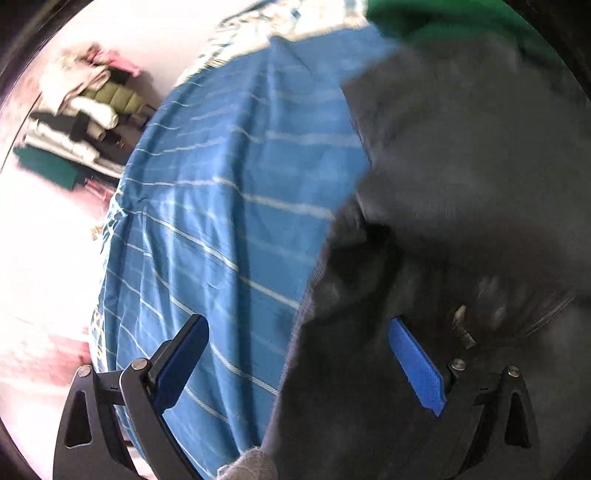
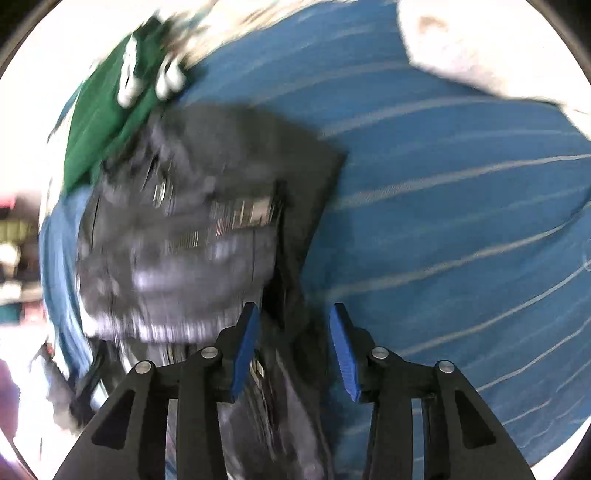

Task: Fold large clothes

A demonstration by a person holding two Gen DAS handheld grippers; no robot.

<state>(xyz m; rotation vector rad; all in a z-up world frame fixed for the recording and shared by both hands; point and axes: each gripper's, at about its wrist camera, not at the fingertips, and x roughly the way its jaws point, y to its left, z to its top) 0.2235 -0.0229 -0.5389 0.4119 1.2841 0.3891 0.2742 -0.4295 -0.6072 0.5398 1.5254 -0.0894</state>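
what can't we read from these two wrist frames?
- Dark grey garment: right wrist view, motion blur smears its folds and print.
- Same garment, left wrist view: cut off by the frame edge; type unclear.
- Green cloth: mostly past the top edge.
- Stack of folded clothes: small, blurred; count unreadable.
- Blue striped bedsheet: extent hidden under the garment.

Blurred dark garment (image 2: 207,229) on blue striped sheet (image 2: 461,229), beneath parted right gripper (image 2: 293,347)

Left tool (image 1: 301,360) spread wide; right tool (image 2: 293,352) partly parted.
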